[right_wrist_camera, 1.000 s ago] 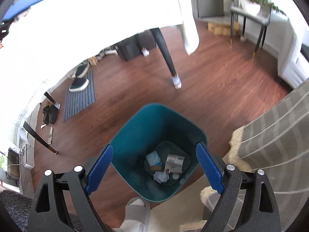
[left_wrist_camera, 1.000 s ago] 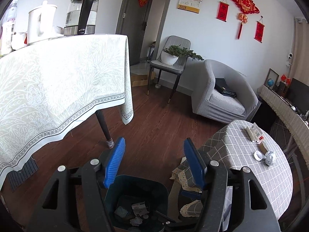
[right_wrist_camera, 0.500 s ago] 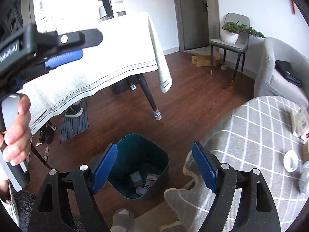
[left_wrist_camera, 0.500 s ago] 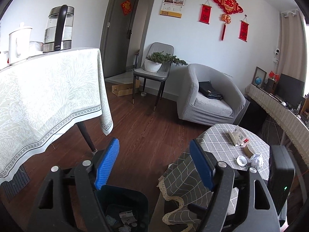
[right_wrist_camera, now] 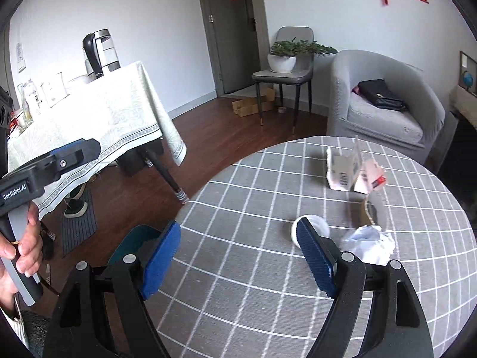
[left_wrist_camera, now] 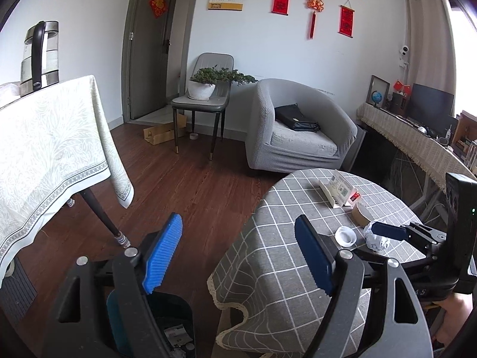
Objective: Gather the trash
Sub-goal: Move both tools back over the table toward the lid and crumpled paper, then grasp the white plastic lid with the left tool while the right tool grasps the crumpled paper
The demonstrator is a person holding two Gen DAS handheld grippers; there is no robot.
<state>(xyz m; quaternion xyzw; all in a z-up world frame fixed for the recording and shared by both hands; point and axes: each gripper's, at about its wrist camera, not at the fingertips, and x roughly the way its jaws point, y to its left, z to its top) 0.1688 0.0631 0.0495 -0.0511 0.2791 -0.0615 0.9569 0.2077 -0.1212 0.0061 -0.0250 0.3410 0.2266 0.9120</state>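
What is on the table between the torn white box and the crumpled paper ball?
A brown tape roll stands on edge between the torn white box and the crumpled paper ball; the right wrist view shows it best.

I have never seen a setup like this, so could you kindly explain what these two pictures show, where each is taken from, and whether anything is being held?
No robot here: a person carries a hand-held gripper in each hand, and a wide-angle camera on each looks forward along its two blue fingers.

The left camera's picture shows the left hand-held gripper above the teal bin, which has scraps in it. Its jaws are opening, with nothing between them. The right one pokes in from the side.

The right camera's picture shows the right hand-held gripper open and empty over the round checked table. At the left edge a hand grips the other tool's handle.

On the table lie a crumpled paper ball, a small white cup, a roll of tape and torn packaging.
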